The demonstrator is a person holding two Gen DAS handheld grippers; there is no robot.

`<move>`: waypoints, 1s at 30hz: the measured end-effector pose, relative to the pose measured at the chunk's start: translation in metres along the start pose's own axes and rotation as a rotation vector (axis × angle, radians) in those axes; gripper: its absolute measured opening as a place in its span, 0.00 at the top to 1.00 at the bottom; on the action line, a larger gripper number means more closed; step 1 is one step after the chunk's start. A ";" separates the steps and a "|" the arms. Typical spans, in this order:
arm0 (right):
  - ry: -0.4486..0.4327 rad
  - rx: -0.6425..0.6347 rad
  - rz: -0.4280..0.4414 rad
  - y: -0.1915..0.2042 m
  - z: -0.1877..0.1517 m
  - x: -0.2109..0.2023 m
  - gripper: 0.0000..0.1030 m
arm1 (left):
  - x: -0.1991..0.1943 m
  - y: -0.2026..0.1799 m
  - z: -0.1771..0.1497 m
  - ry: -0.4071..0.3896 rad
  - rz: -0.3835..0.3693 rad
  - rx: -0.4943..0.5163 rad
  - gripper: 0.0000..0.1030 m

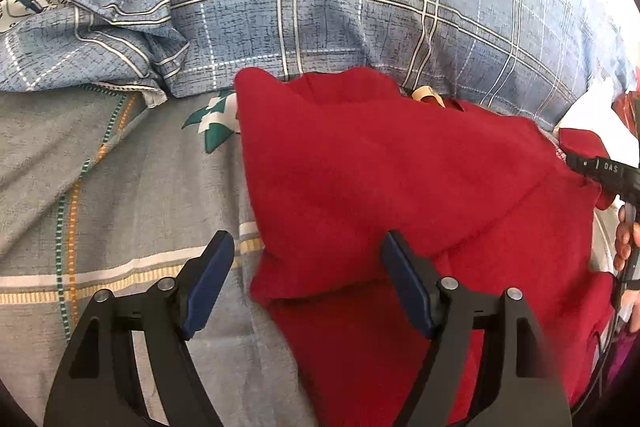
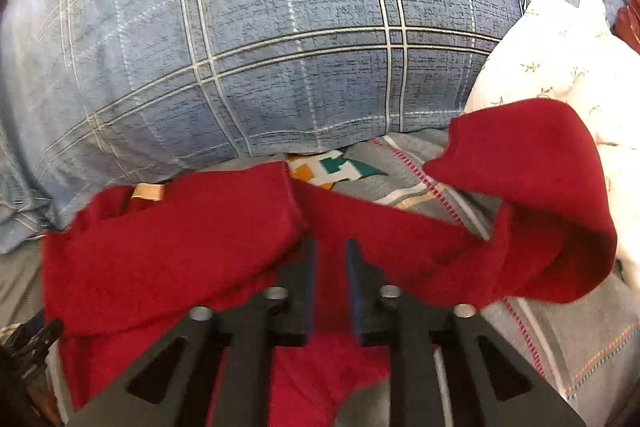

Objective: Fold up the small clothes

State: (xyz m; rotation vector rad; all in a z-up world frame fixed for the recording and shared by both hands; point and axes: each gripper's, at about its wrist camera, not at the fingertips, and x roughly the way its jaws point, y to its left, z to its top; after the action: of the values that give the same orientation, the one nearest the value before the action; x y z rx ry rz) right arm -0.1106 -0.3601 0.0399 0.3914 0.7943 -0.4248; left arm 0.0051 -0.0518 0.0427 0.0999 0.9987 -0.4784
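Red fleece top [image 1: 400,187] is spread on my grey striped bedsheet [image 1: 100,187], right up against the big blue plaid pillow [image 1: 320,7]. From my left cam, my left gripper [image 1: 306,251] hangs wide open over the garment's left edge, one pad above the sheet, the other above the fabric, gripping nothing. My right gripper [image 1: 600,171] pokes in at the far right edge. Over on the right cam it's blurry: the jaws sit narrow with red cloth in the gap, but honestly I can't tell if they're pinching it. One sleeve [image 2: 540,195] curls up near a white floral pillow [image 2: 560,67].
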 end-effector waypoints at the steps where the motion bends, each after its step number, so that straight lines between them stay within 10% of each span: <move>1: -0.017 -0.024 0.032 0.006 -0.003 -0.008 0.53 | -0.003 0.002 -0.001 -0.004 -0.002 0.002 0.26; 7: 0.027 -0.346 0.261 0.082 -0.033 -0.032 0.45 | -0.015 0.012 -0.011 -0.019 0.015 0.017 0.26; 18: 0.141 -0.350 0.448 0.122 -0.076 -0.017 0.44 | 0.011 0.011 -0.016 0.023 0.071 0.011 0.28; 24: 0.194 -0.485 0.601 0.186 -0.117 -0.019 0.44 | 0.015 0.032 -0.010 0.056 -0.063 -0.099 0.76; 26: 0.161 -0.569 0.557 0.207 -0.133 -0.020 0.52 | 0.009 0.028 -0.010 0.042 -0.040 -0.060 0.79; 28: 0.140 -0.633 0.547 0.225 -0.145 -0.026 0.79 | -0.001 0.029 -0.009 0.024 -0.043 -0.047 0.82; 30: 0.156 -0.658 0.558 0.241 -0.155 -0.032 0.79 | -0.011 0.033 -0.007 0.008 -0.031 -0.035 0.83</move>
State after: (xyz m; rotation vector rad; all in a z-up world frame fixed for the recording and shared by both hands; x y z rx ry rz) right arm -0.1019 -0.0739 0.0074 0.0163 0.8864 0.3940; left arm 0.0090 -0.0167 0.0435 0.0553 1.0177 -0.4887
